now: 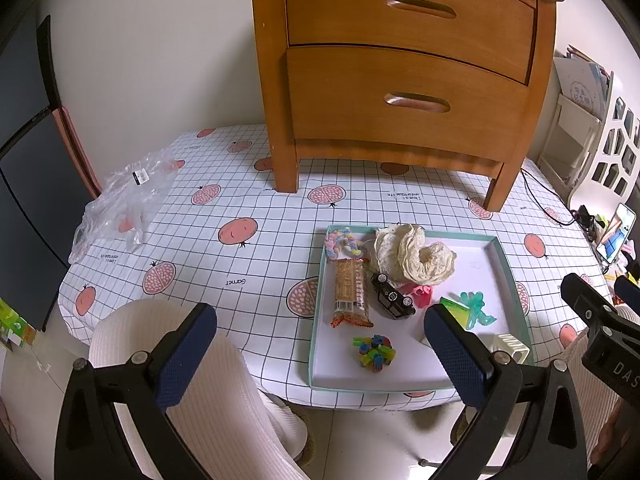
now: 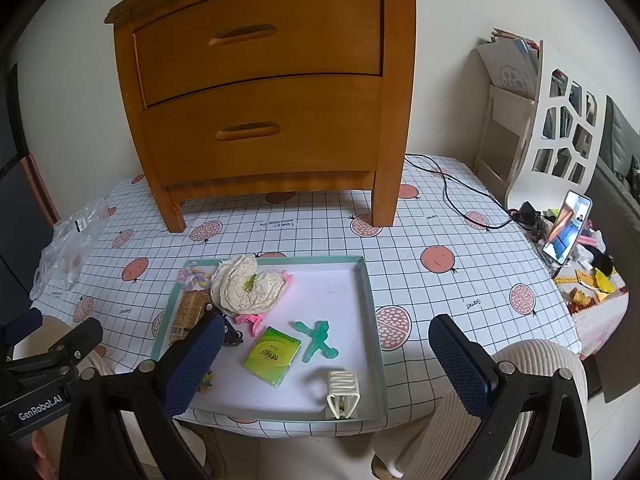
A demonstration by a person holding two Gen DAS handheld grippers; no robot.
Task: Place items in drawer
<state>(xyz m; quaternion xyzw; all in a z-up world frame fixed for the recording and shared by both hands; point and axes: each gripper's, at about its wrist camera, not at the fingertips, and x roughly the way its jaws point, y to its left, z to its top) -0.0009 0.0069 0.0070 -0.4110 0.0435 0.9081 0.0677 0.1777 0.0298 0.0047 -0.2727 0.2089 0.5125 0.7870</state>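
Left gripper (image 1: 320,352): we held it low before the table edge, its jaws wide apart and gripping nothing.
Right gripper (image 2: 328,364): we held it also before the table edge, jaws wide apart, nothing between them.
Nightstand (image 1: 400,60): a wooden one with two drawers stood at the back of the table; both the upper drawer (image 2: 256,36) and the lower drawer (image 2: 256,132) were closed.
Tray (image 1: 516,288): a shallow box with teal rim lay on the checked tablecloth (image 1: 240,272), in front of the nightstand.
Items in tray: a snack bar (image 1: 351,298) lay along the left side, a candy packet (image 1: 344,242) behind it, a black toy car (image 1: 392,300) just beside the bar.
More items: a cream lace cloth (image 1: 412,258) sat in a heap at the back, with a pink clip (image 2: 250,320) at its front edge.
Front items: a green card box (image 2: 272,356), a teal figure (image 2: 318,338) beside it, a white hair claw (image 2: 342,394) near the front right corner, a coloured block toy (image 1: 374,352) near the front left.
Elsewhere: a clear plastic bag (image 1: 124,200) lay at the left table edge, and a phone (image 2: 566,226) stood at the right.
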